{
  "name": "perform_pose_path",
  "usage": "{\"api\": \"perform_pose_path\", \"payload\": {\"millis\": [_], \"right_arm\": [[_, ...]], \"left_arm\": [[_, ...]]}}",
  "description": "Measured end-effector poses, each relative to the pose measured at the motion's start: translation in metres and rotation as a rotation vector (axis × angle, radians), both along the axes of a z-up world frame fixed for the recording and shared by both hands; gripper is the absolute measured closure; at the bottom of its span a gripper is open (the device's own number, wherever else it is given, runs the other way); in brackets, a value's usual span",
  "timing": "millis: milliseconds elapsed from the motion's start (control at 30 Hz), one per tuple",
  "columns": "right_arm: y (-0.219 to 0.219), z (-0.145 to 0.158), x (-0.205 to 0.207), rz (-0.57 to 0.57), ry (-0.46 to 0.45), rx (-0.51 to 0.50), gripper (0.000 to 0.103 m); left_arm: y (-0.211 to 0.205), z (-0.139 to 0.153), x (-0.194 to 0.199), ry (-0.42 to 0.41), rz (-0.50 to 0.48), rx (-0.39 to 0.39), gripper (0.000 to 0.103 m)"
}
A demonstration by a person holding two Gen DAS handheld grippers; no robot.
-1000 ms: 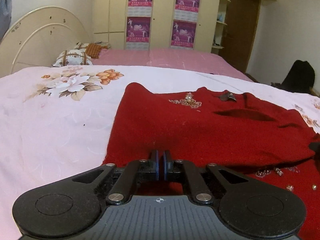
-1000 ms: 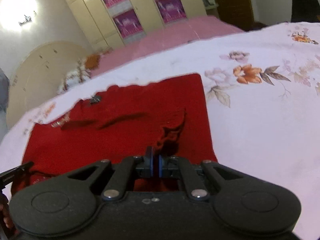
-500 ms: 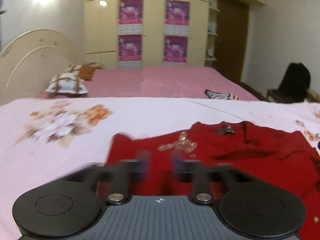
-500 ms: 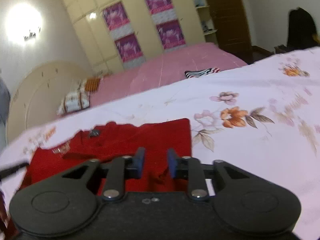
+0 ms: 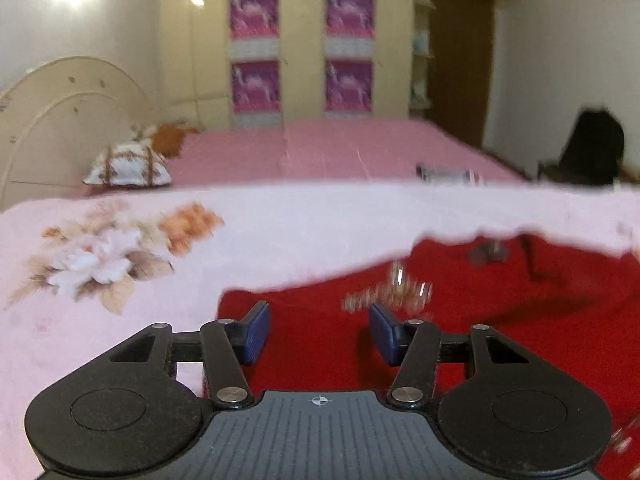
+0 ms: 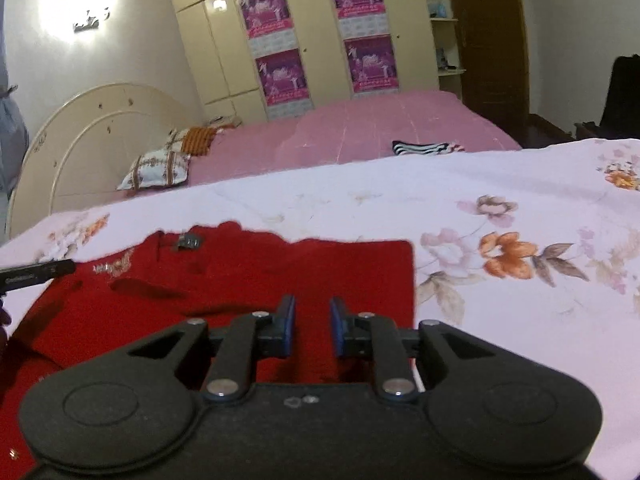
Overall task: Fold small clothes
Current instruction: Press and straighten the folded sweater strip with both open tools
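Note:
A red knitted garment (image 5: 480, 332) with beaded trim (image 5: 392, 294) lies folded flat on the floral pink sheet (image 5: 120, 264). My left gripper (image 5: 319, 330) is open and empty, above the garment's left part. In the right wrist view the same garment (image 6: 248, 276) shows with its right edge straight. My right gripper (image 6: 312, 326) is open and empty above the garment's right part. The tip of the left gripper (image 6: 36, 274) shows at the far left of that view.
Beyond the sheet is a pink bed (image 6: 360, 136) with pillows (image 6: 156, 168) and a striped cloth (image 6: 424, 147). A cream headboard (image 6: 92, 140) and wardrobes with posters (image 6: 320, 32) stand behind. A dark chair (image 5: 592, 152) is at the right.
Both grippers were shut on the red garment a second ago. They have opened, let the cloth go, and lifted back from it. The garment now lies flat.

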State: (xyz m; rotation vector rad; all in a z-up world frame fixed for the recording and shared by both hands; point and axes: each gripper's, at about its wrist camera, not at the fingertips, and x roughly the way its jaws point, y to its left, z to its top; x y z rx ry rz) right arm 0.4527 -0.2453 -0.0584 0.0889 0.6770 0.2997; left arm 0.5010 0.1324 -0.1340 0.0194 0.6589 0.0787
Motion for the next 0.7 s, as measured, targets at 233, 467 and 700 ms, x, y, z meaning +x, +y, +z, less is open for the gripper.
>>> {"api": "perform_pose_path", "payload": {"millis": [233,467,700], "right_arm": [[-0.001,0.005,-0.003,-0.011,-0.044,-0.003,0.075],[0.024,-0.020,-0.008,0.058,-0.039,-0.158,0.077],[0.039,0.004,-0.028,0.106,-0.073,-0.127,0.077]], "left_arm": [[-0.005,0.024,-0.029,-0.112,0.024,-0.084,0.038],[-0.056,0.003,-0.039,-0.043,0.005,0.027,0.038],[-0.102,-0.006,-0.042,-0.012,-0.086,0.060,0.034]]}}
